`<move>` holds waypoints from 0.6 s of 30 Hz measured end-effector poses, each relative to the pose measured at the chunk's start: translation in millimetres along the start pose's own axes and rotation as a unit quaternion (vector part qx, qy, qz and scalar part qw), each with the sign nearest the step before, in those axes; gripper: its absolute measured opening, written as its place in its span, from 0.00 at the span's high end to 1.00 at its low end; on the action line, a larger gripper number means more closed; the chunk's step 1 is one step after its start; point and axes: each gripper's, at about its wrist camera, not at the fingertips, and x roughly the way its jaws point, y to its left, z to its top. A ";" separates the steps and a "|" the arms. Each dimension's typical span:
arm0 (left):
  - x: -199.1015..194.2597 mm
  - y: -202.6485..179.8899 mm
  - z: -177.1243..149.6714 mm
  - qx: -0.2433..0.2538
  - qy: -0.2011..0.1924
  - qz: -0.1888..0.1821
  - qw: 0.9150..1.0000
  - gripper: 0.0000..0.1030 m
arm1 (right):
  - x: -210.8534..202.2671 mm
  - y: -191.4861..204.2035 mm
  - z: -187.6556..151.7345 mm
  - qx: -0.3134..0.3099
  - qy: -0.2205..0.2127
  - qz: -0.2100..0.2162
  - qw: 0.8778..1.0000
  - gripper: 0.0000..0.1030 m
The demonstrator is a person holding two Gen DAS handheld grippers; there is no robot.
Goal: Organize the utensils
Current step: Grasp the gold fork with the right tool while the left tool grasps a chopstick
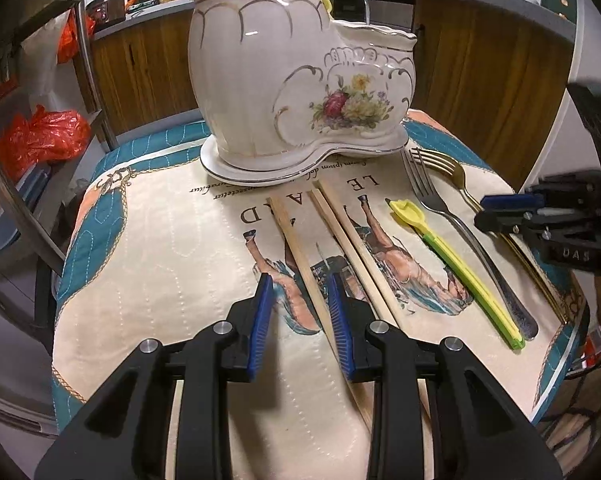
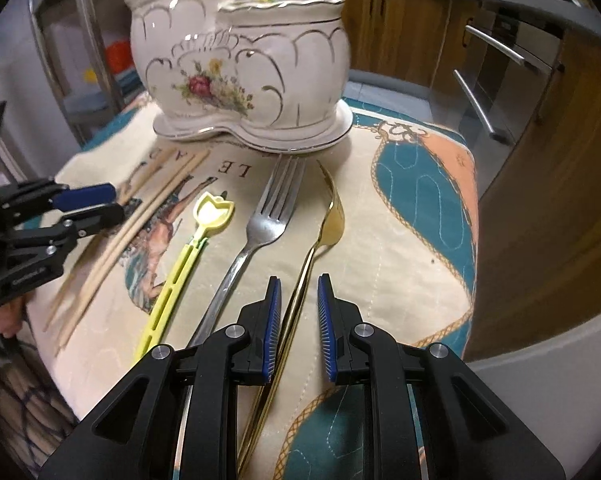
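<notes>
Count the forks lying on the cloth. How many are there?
2. A silver fork lies right of the yellow utensil; a gold fork lies beside it, its handle between the right tongs.

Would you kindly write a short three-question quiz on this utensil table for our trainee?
1. True or false: the ceramic holder already contains utensils.
2. What lies between the right tongs' pads?
3. The yellow-green spoon lies between: A) two forks, B) chopsticks and silver fork, C) holder and chopsticks.

Key: 1 true; 2 the gold fork's handle, pads not visibly pressing it; 3 B.
</notes>
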 end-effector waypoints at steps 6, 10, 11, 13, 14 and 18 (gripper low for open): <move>-4.2 3.6 -3.5 0.023 0.010 0.003 1.000 0.71 | 5.3 0.0 15.3 -0.036 0.067 -0.015 0.997 0.81; -2.0 8.3 2.4 0.029 0.034 -0.012 0.999 0.72 | 10.0 -1.9 22.3 -0.043 0.111 -0.020 0.993 0.81; -0.8 9.4 5.3 0.030 0.043 -0.015 0.999 0.72 | 12.0 -2.2 25.8 -0.040 0.124 -0.020 0.991 0.81; 2.4 11.7 12.5 0.028 0.068 -0.022 0.997 0.72 | 15.3 -1.9 31.7 -0.036 0.144 -0.020 0.989 0.81; 4.1 12.7 16.1 0.027 0.080 -0.025 0.996 0.72 | 16.8 -1.6 34.4 -0.031 0.155 -0.019 0.987 0.81; 11.4 11.1 30.3 0.041 0.134 -0.023 0.990 0.73 | 19.2 -1.6 37.0 -0.014 0.177 -0.009 0.984 0.89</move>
